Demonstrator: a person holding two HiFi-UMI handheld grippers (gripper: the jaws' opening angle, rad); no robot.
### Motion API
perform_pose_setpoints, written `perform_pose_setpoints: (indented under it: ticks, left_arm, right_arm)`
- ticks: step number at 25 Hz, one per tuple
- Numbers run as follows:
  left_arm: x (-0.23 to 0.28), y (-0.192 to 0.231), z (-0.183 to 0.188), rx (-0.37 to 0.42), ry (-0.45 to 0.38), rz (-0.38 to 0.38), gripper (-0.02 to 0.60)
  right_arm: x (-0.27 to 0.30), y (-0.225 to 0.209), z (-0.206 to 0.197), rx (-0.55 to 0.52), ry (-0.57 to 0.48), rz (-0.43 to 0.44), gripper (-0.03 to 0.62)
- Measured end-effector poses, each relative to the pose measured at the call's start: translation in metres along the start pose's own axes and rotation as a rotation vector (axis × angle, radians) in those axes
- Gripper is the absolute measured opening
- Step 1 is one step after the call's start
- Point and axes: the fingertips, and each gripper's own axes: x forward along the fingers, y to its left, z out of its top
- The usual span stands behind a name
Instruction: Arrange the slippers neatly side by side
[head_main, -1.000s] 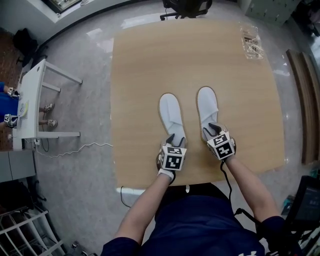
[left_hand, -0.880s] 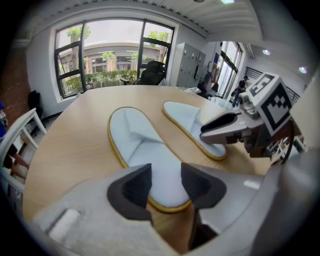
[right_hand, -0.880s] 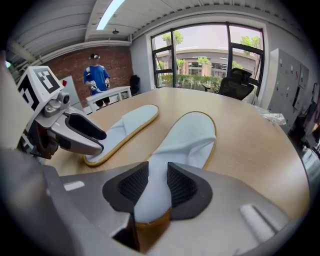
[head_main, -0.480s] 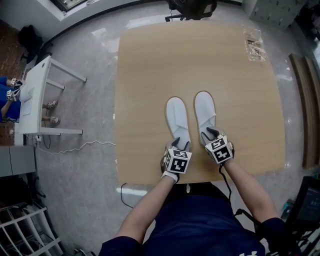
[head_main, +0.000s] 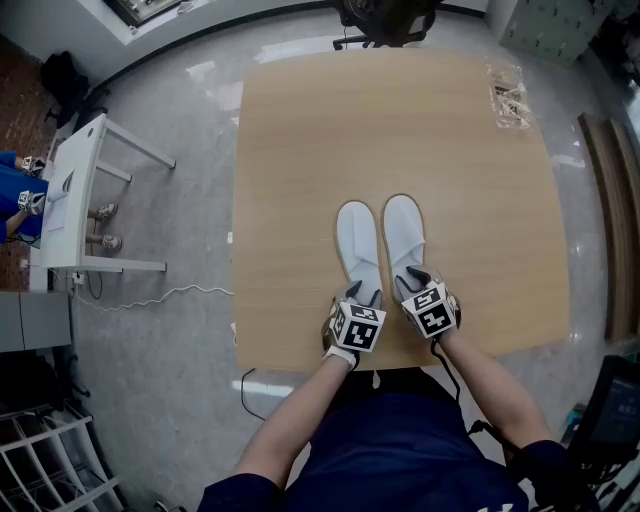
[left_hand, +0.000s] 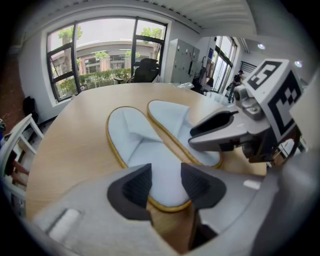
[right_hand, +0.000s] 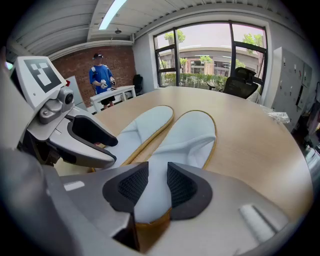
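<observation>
1. The tabletop (head_main: 300, 150) is pale wood-grain laminate, roughly square with rounded corners. Both slippers lie near its near edge, about midway across.
2. The left slipper (head_main: 358, 240) is a long, flat oval. Its long axis runs from the person toward the far edge, with the toe pointing away and the heel toward the body. It is white, soft-looking cloth with a thin tan trim round the sole, and a cloth band covers the front half.
3. The left gripper (head_main: 361, 293) is grey with dark ribbed pads. It points steeply down at that slipper's heel. Its jaws stand apart, the pale insole shows in the gap between them, and the tan heel rim passes under both tips. The pads pinch nothing.
4. The right slipper (head_main: 403, 232) has the same make and shape. It lies parallel to the left one, toe away from the person and set a touch farther out. The inner edges of the pair run just beside each other, so close that I cannot tell whether they touch.
5. The right gripper (head_main: 415, 279) comes down on the right slipper's heel the same way. Its jaws are spread, the insole lies between the ribbed pads, and the pads close on nothing.
6. A clear plastic bag (head_main: 507, 90) lies at the far right corner, well apart from the slippers.
</observation>
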Motion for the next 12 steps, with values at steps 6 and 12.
perform_pose_setpoints:
  ticks: [6,12]
  left_arm:
    - [-0.0001,0.0000,0.0012,0.034,0.013,-0.008,0.184]
    - [0.0011,-0.0036,-0.0008,0.051,0.020,-0.012,0.186]
  right_arm:
    - [0.0020,0.0094,0.0008,0.024,0.014,0.009,0.127]
    - [0.0030,0.0107,-0.0019,0.045,0.013,0.014,0.127]
